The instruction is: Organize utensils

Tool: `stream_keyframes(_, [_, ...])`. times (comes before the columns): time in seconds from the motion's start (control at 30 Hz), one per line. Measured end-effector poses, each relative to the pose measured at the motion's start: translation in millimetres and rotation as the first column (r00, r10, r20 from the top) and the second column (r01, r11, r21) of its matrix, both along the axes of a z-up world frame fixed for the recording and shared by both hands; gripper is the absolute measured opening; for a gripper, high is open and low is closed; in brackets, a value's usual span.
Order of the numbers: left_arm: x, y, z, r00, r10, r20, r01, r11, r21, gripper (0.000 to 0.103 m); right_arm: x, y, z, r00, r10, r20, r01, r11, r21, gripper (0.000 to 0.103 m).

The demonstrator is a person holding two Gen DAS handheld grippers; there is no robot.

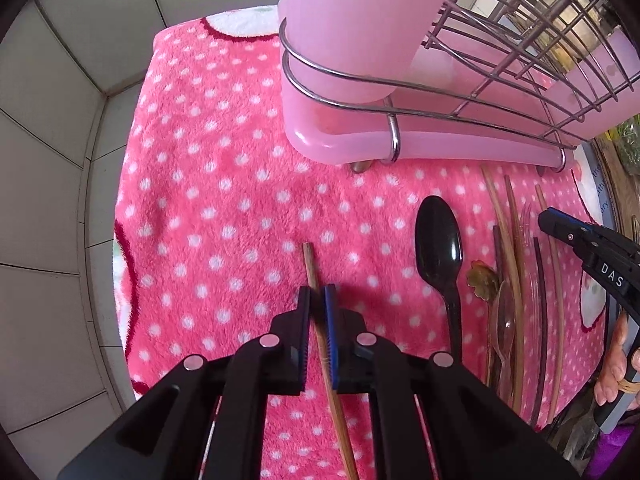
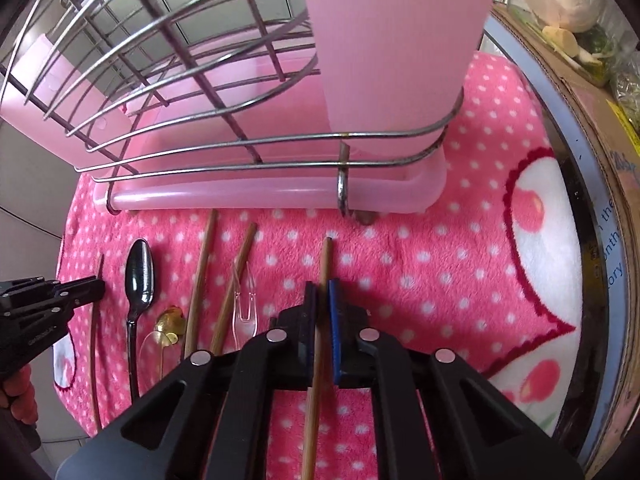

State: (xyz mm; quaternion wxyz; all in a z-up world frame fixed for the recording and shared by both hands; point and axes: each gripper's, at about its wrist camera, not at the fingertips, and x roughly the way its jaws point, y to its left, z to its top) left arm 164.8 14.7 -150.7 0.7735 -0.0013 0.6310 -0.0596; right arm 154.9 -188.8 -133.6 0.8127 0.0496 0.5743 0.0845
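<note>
Left gripper point(image 1: 318, 294) jaws clamped on a thin brown wooden chopstick point(image 1: 310, 264), in front of the pink plastic drainer rack point(image 1: 344, 148). Right gripper point(image 2: 322, 290) jaws likewise clamped on another wooden chopstick point(image 2: 326, 258), tip toward the rack.

From each wrist we look steeply down, close over the pink dotted towel point(image 1: 224, 168), sharing the dish rack point(image 2: 248, 148).

A fluffy pink cloth point(image 1: 224, 184) with white dots, deep-piled and matt, lies under both tongs. The chopstick point(image 1: 316, 280) between the left gripper's point(image 1: 319, 300) matt black plastic fingers looks like smooth brown wood, as does the chopstick point(image 2: 325, 264) in the right gripper point(image 2: 322, 296). Right of the left tongs lies a glossy black plastic spoon point(image 1: 439, 240). Ahead stands a shiny metal wire rack point(image 1: 400, 92) over a smooth translucent pink plastic tray point(image 1: 460, 148).
</note>
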Motion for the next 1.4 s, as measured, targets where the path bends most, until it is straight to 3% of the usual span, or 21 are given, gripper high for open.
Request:
stream_keyframes(0.17, [-13, 19, 8, 0.998, 0.061, 0.015, -0.06, 0.994, -0.091, 0.005, -20, -13, 15, 0.999, -0.013, 0.053, 0.009, 0.998, 0.067, 0.006])
stream_keyframes(0.47, [-53, 34, 67, 0.977, 0.112, 0.18, -0.081, 0.982, -0.168, 0.005, -54, -26, 63, 0.981, -0.026, 0.194, -0.005, 0.987, 0.158, 0.006])
stream_keyframes(0.77, [-90, 58, 129, 0.918, 0.144, 0.369, -0.066, 0.974, -0.216, 0.005, -85, -50, 105, 0.945, -0.035, 0.325, -0.024, 0.984, 0.176, 0.006])
stream_keyframes(0.97, [-112, 61, 155, 0.87, 0.147, 0.471, -0.044, 0.974, -0.223, 0.005, -102, -54, 127, 0.913, -0.044, 0.406, -0.027, 0.986, 0.167, 0.006])
stream_keyframes(1.4, [-134, 67, 177, 0.806, 0.183, 0.563, -0.036, 0.964, -0.262, 0.005, -124, -60, 149, 0.864, -0.048, 0.501, -0.027, 0.99, 0.142, 0.006])
